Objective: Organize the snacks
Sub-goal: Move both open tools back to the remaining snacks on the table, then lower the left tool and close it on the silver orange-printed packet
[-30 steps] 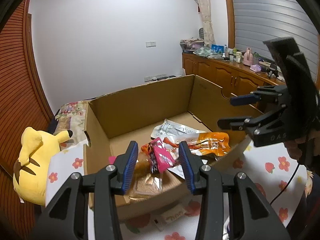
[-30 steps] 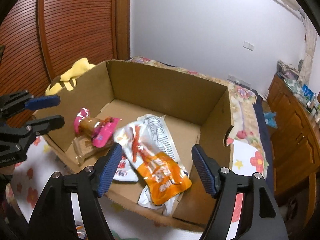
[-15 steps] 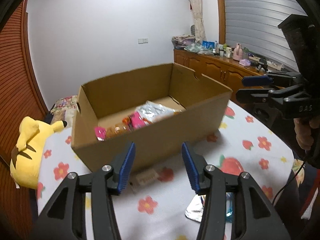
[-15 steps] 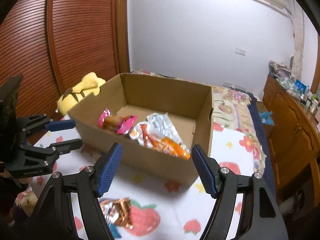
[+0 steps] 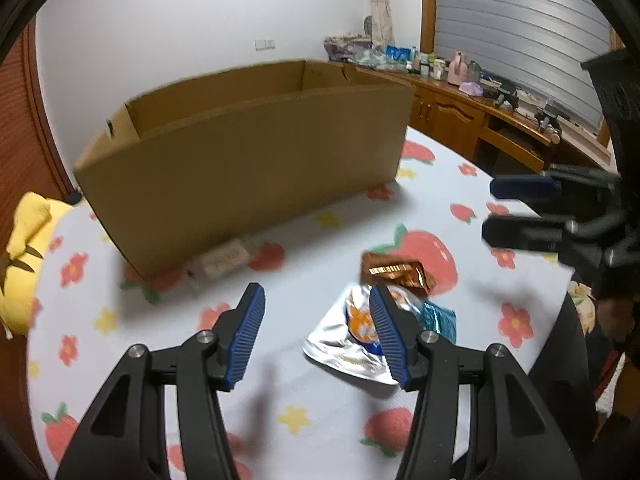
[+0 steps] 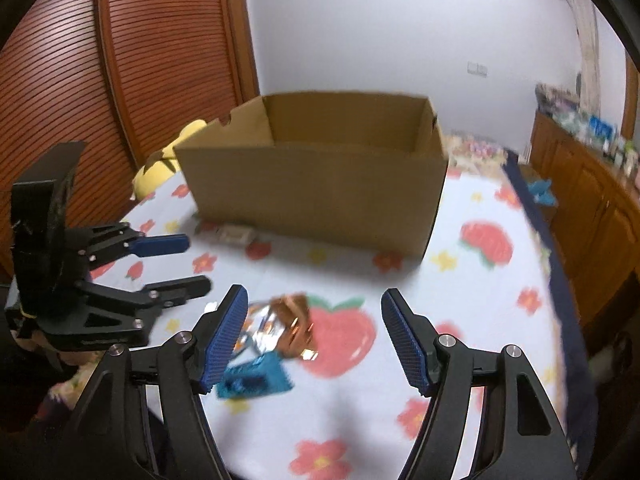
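Both grippers gaping, pulled back from cardboard box, now over loose snack packets.

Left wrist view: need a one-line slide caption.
Open left tongs hover over silver, brown and teal snack packets on the tablecloth, cardboard box beyond.

Two low, close wrist views across the table, both toward the cardboard box and snack packets.

A plain white wall with a switch plate backs the room, with ribbed wooden sliding doors at one side, a cluttered wooden sideboard under a shuttered window, and a pale curtain between.
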